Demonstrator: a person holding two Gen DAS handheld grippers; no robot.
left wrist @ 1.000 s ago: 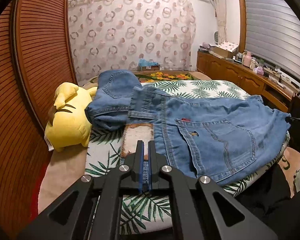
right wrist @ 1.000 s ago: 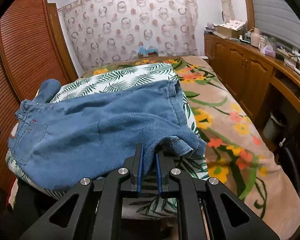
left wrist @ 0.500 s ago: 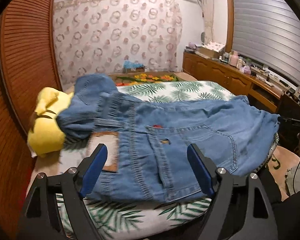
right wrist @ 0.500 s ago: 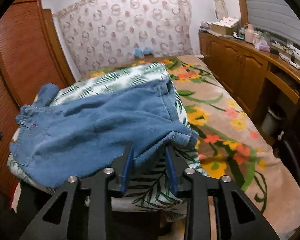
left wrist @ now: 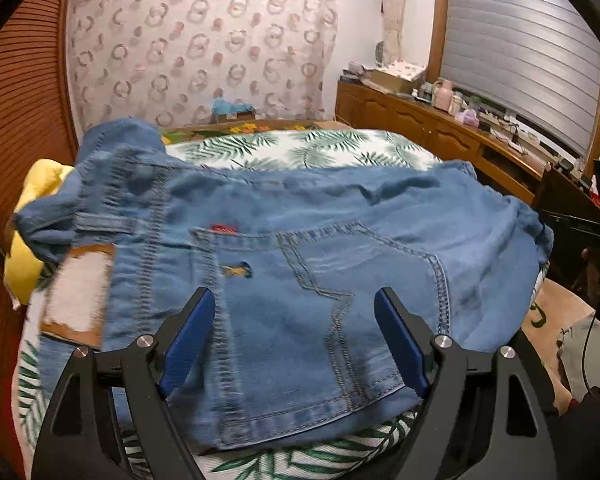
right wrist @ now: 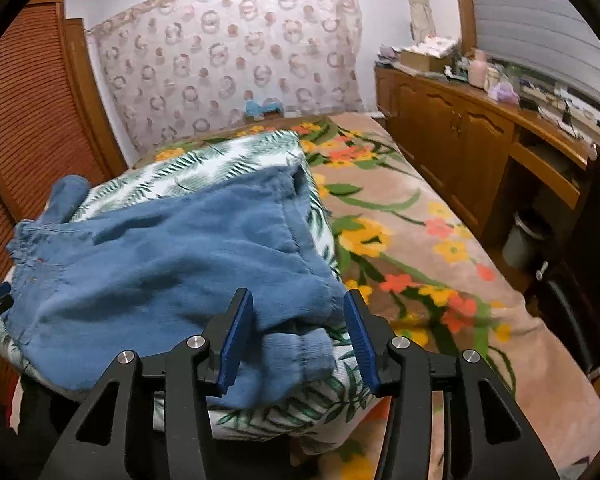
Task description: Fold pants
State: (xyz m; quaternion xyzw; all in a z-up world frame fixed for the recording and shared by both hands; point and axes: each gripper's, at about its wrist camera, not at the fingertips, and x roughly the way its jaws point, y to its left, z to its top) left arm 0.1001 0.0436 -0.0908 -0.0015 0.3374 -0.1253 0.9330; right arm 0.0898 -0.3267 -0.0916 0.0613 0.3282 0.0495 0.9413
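Left gripper (left wrist: 296,338): your blue pads are spread wide over the back pocket area of the jeans, clamping nothing.
Right gripper (right wrist: 298,334): your pads stand apart on either side of the bunched hem end of the jeans; neither pad is seen pressing the cloth.
Jeans (left wrist: 300,264): you have them lying folded across the leaf-print cover, waistband toward your left and leg ends toward your right; from your right wrist the same jeans (right wrist: 160,264) spread away to the left.
Waist patch (left wrist: 78,294): the brown-edged label shows at the waistband, to the left of your left pads.
Back pocket (left wrist: 340,312): it faces up, between your left pads.
Hem roll (right wrist: 296,354): the denim end hangs over the cover's near edge, between your right pads.
Leaf-print cover (right wrist: 236,160): it sits under the jeans, on top of the floral blanket (right wrist: 412,240).
Yellow plush toy (left wrist: 32,200): it rests at the far left, partly hidden behind the waistband.
Wooden cabinets (right wrist: 460,152): they run along your right side.
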